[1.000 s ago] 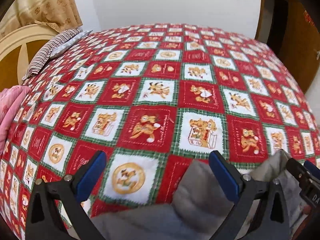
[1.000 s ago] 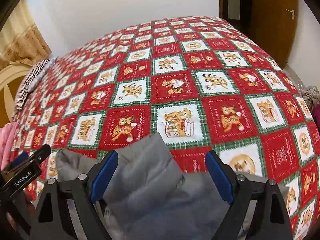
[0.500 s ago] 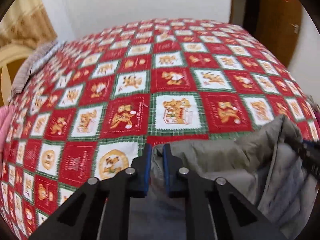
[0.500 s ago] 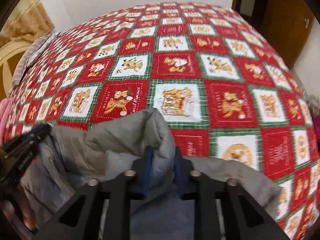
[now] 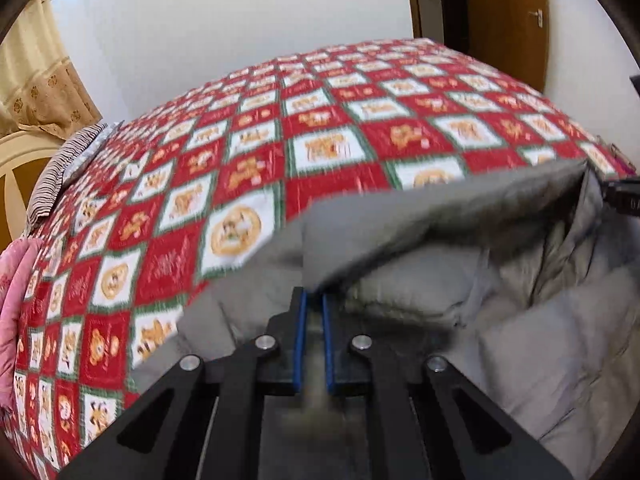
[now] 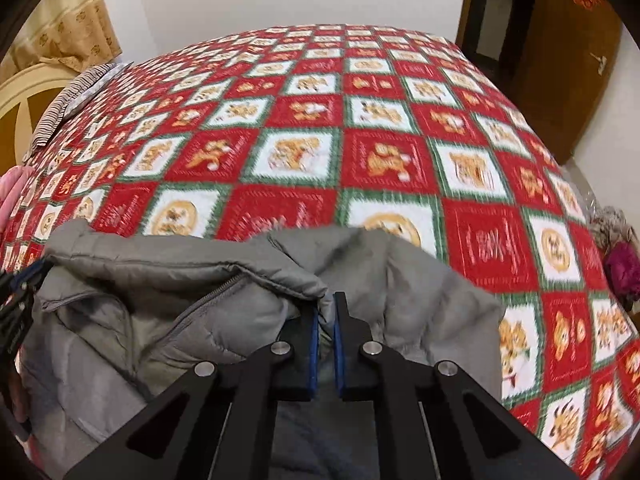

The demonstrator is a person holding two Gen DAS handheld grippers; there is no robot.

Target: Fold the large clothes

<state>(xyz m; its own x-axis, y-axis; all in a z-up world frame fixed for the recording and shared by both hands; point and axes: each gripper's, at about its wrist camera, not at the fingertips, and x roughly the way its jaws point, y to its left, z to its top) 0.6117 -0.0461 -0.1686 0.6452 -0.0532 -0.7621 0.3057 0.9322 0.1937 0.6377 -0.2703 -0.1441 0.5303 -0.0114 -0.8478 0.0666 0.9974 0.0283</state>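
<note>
Early stage: left claw (image 5: 313, 312) and right claw (image 6: 326, 316) each clenched on an edge of the grey jacket (image 6: 160, 300), bunched at the near edge of the bed (image 6: 360, 120); no fold laid yet; spreading, folding remain.

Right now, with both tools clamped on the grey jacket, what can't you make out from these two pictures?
- Grey puffer jacket: lower part cut off by the bottom edge and hidden behind the tools in both wrist views.
- Bedspread print: motion blur smears the small lettering.
- Right tool in the left wrist view: only a sliver at the picture's edge.
</note>
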